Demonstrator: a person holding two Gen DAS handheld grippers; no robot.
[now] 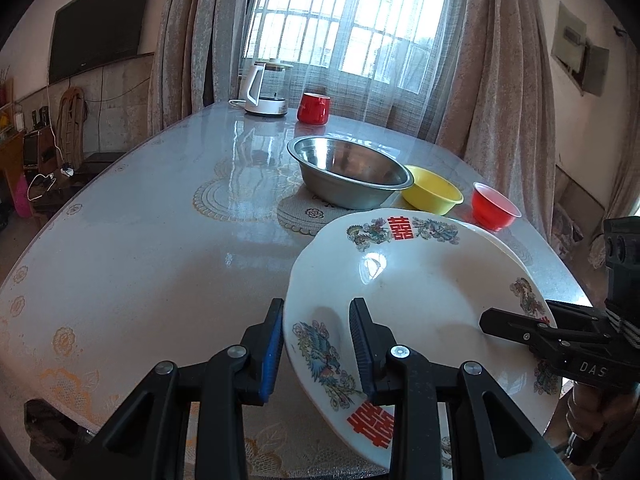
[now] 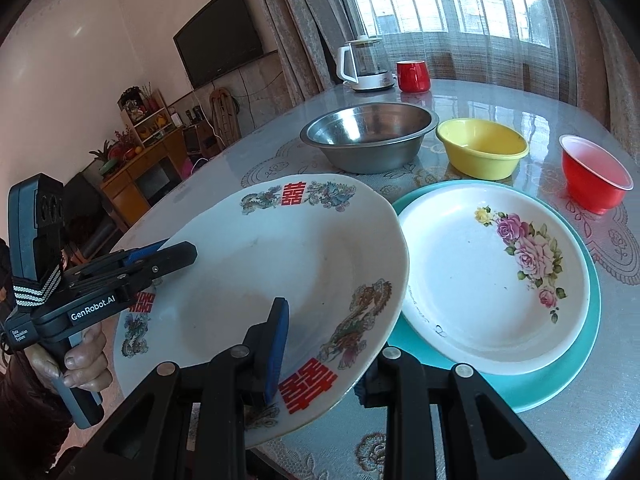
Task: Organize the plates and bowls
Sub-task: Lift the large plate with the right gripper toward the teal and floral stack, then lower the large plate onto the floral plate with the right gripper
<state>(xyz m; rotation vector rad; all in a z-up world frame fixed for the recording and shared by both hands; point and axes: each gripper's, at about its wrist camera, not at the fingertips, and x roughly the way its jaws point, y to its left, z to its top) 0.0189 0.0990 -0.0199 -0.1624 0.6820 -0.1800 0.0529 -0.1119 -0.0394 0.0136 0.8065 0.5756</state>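
Both claws are clamping the same dish here. The left gripper [image 1: 318, 344] is pinching the rim of the white dragon-and-phoenix plate [image 1: 420, 300] at about its 8 o'clock edge in the left wrist view, one blue-padded finger on top and one underneath. The right gripper [image 2: 324, 344] is gripping the plate's near rim at roughly 6 o'clock in the right wrist view, rim wedged between its fingers. The plate is sitting tilted, raised off the table [image 1: 140, 240], with both claws on opposite sides of it.

Just at 3 o'clock from the held plate, a white rose plate [image 2: 480, 280] is lying stacked on a teal plate [image 2: 560, 380]; the dragon plate's edge is overlapping the rose plate's left rim in the picture, can't tell if they're touching.

Further out toward 12 o'clock, a steel bowl [image 2: 368, 136], a yellow bowl [image 2: 482, 152] and a red plastic bowl [image 2: 592, 178] are lining up left to right, steel and yellow just beside each other. At the far end a kettle [image 2: 364, 64] and a red mug [image 2: 412, 76] are standing by the window curtain [image 2: 500, 52].
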